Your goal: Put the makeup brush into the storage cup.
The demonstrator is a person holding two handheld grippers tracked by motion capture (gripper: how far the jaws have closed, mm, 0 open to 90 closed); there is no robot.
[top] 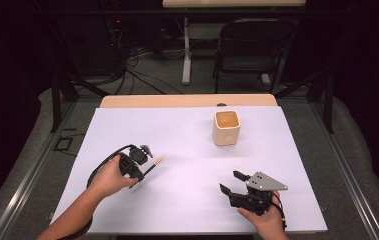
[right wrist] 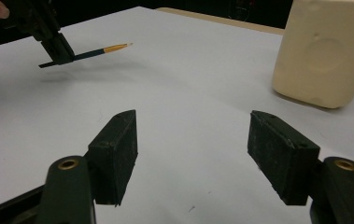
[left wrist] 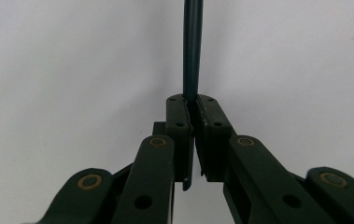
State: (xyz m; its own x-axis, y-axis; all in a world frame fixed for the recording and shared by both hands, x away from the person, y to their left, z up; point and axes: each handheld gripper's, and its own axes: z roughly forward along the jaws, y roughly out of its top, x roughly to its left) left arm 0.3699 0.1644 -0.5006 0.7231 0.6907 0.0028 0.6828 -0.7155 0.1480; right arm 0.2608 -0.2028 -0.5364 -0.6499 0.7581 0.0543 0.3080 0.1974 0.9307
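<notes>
The left gripper [top: 144, 167] has its jaws closed on a thin dark pencil [top: 155, 165], clamped near its blunt end. In the left gripper view the pencil [left wrist: 193, 51] runs straight out from between the pads, in line with the jaws. In the right gripper view it [right wrist: 101, 50] is carried clear of the sheet, with a shadow beneath it, and its pale sharpened tip points away from the left hand [top: 108, 178].

The pencil sits over the left half of the white sheet [top: 187, 210], roughly midway between the near and far edges. Its long axis points toward the far right, in the general direction of the cream cup [top: 226, 128]. The cup stands upright, mouth open, right of centre and close to the sheet's far edge, well apart from the pencil tip.

The relation that governs the coming move, judged from this layout: the cup lies ahead and to the right of the tip, so a level pencil would need tilting tip-down or tip-up to enter the cup's mouth.

The right gripper [top: 231, 183] rests near the sheet's near right corner, jaws spread wide and holding nothing. It lies nearer to the cup than the left gripper does. The sheet between pencil and cup carries no obstacle
</notes>
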